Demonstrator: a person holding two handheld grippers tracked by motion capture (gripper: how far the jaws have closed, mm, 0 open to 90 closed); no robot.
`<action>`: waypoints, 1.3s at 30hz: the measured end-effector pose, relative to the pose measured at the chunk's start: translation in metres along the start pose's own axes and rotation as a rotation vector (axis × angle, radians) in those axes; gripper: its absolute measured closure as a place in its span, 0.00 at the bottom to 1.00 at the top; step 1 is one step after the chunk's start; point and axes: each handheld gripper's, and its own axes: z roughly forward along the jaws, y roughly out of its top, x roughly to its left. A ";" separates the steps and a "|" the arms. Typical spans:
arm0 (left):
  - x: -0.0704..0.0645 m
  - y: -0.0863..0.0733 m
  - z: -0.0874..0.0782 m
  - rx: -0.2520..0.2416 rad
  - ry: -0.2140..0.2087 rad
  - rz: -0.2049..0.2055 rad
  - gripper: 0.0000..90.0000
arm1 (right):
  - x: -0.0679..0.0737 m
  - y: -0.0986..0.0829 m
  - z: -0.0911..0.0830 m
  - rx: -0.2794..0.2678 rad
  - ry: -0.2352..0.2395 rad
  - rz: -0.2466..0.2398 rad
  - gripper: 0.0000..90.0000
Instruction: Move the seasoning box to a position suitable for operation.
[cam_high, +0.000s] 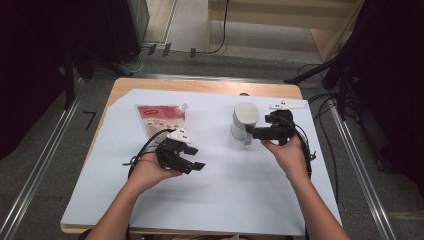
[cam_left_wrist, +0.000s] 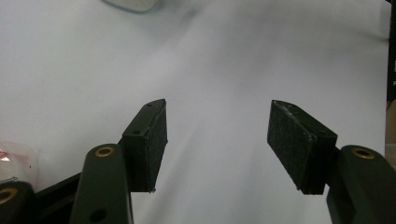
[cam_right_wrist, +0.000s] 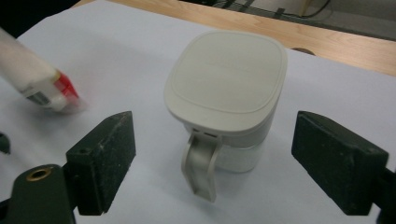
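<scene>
Fingers (cam_right_wrist: 335, 161) wide apart, lidded jug (cam_right_wrist: 225, 100) betw., untouched.

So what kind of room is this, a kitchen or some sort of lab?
Probably a lab or recording setup, not a kitchen. The wooden table wears a plain white sheet, metal floor rails run along both sides, and loose black cables trail past it. The lidded beige jug looks like a test prop.

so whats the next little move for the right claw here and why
Probably ease the right claw forward and close on the handle of the lidded jug. Its jaws stand open, apart from the jug, with the handle pointing at the gap between them.
</scene>
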 end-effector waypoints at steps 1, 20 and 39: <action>0.000 0.000 0.000 -0.001 0.000 -0.003 0.43 | 0.000 0.001 0.002 -0.006 -0.016 0.011 0.15; 0.000 0.000 0.002 0.006 -0.008 -0.001 0.43 | -0.001 0.000 0.035 -0.020 -0.048 0.054 0.11; 0.000 0.000 0.004 0.005 -0.022 0.000 0.43 | 0.010 -0.011 0.078 -0.041 -0.179 0.100 0.12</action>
